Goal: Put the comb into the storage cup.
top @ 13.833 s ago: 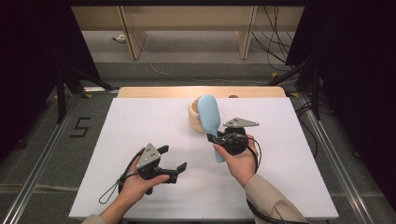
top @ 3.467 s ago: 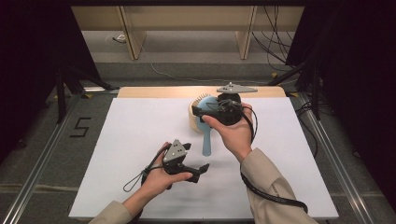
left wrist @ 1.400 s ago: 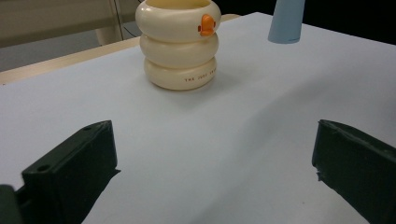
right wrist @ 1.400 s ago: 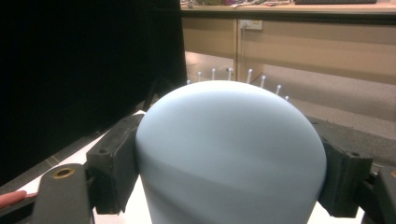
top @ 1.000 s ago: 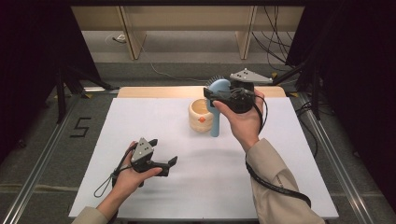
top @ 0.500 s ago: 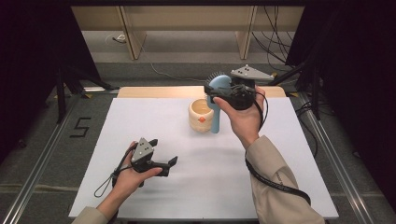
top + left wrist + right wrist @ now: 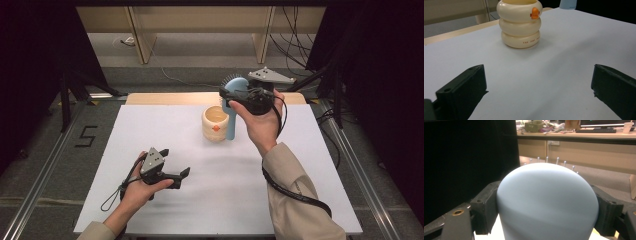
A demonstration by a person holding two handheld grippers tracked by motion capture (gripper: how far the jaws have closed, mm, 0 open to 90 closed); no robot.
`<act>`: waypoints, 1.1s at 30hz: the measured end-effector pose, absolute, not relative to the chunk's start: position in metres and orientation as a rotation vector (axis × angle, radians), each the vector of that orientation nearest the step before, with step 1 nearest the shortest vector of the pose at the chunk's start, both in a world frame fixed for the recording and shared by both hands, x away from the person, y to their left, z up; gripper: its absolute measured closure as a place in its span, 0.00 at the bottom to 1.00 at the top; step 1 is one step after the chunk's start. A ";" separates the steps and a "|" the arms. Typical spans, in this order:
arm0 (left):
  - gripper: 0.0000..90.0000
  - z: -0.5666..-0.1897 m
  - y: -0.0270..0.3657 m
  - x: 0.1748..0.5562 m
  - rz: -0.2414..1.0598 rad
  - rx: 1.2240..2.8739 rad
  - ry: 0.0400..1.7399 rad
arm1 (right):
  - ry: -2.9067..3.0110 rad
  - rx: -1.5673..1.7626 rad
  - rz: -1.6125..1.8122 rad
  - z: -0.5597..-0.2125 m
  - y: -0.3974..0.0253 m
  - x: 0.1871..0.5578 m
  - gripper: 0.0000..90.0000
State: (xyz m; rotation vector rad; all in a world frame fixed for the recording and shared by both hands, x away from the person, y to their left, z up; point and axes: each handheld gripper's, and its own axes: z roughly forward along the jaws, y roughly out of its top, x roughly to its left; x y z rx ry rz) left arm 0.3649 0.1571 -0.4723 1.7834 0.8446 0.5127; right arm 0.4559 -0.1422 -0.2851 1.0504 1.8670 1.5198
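Note:
A light blue hairbrush hangs upright, handle down, just right of a cream ringed cup with an orange mark. My right gripper is shut on the brush head, held above the table's far edge. In the right gripper view the smooth blue back of the brush sits between both jaws, with bristle tips above it. My left gripper rests low on the white table at the near left, open and holding nothing. The left gripper view looks across the table at the cup, well beyond the spread jaws.
A wooden strip runs along the table's far edge, with metal rails on the floor either side. Shelving and cables stand behind. A desk with clutter is seen far off in the right gripper view.
The right gripper has lifted the hairbrush from the table to an upright hold beside the cup. The left gripper drew back to the near left. Little has moved in the last second.

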 end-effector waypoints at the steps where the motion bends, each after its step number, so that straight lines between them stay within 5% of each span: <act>1: 0.00 -0.472 0.157 0.365 0.512 1.784 0.845 | 1.864 1.051 1.521 -0.285 -0.142 0.456 0.25; 33: 0.00 -0.473 0.157 0.365 0.512 1.783 0.847 | 1.830 1.045 1.540 -0.280 -0.139 0.467 0.25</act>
